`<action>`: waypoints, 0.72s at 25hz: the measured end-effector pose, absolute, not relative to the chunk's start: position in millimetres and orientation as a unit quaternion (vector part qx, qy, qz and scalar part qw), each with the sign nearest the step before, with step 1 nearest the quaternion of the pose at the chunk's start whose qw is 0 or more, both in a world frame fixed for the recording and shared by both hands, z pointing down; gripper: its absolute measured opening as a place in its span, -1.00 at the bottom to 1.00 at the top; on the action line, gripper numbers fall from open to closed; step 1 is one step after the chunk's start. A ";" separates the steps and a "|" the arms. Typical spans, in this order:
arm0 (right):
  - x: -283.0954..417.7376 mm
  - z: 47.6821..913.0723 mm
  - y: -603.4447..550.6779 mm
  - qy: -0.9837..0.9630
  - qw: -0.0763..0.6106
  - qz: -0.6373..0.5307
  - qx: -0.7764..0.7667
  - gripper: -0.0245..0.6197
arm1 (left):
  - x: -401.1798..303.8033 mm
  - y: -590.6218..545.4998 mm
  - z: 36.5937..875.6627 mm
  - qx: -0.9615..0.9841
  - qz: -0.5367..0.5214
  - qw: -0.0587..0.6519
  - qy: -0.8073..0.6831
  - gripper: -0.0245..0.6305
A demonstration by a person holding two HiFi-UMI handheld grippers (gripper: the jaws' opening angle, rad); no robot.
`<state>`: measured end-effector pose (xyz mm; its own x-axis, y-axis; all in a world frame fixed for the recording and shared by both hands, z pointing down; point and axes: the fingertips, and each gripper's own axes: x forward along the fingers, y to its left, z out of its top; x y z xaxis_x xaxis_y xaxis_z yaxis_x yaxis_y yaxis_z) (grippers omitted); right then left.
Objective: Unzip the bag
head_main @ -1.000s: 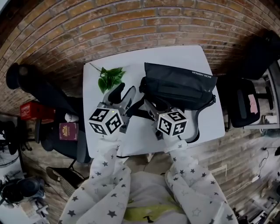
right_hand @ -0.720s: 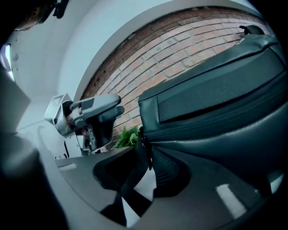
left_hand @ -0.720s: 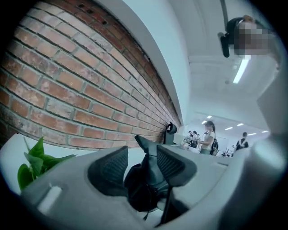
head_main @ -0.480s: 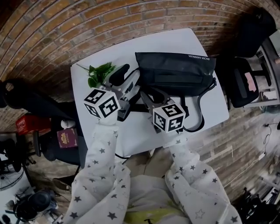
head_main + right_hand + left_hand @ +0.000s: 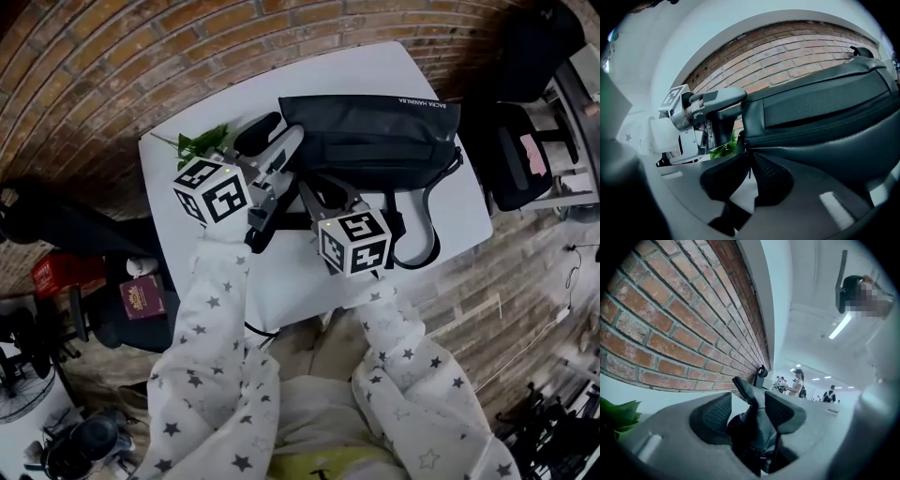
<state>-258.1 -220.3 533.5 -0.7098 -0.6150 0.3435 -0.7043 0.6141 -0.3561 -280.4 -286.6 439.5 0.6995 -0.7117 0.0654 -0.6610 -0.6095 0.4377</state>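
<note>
White surface (image 5: pixel 281 281) holds the bag (image 5: pixel 375 141), my left gripper (image 5: pixel 749 411) just opening around its end, my right gripper (image 5: pixel 748 161) closing onto its zip pull (image 5: pixel 749 171)

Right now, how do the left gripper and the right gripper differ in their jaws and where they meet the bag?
The left gripper has wide jaws, just opened further, around an end of the bag; the right gripper has jaws that just closed in, pinching the zipper pull. The left gripper sits beside the leaves; the right gripper at the bag's near side. Both work the same bag.
</note>
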 end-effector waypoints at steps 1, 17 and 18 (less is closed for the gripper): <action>-259.0 533.5 -219.7 -0.893 0.096 0.234 0.371 -0.74 | -278.9 -286.5 439.9 0.897 -0.056 0.221 -0.379 -0.26; -238.4 537.4 -223.2 -0.900 0.113 0.206 0.367 -0.82 | -242.8 -296.3 446.7 0.905 -0.039 0.217 -0.365 -0.48; -238.1 537.7 -223.5 -0.900 0.116 0.205 0.367 -0.82 | -243.4 -296.8 447.2 0.904 -0.038 0.217 -0.366 -0.49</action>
<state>-238.1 -223.5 537.7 -0.7032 -0.6138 0.3589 -0.7087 0.6456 -0.2844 -243.4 -296.8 447.2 0.7296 -0.6780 0.0893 -0.6449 -0.6387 0.4197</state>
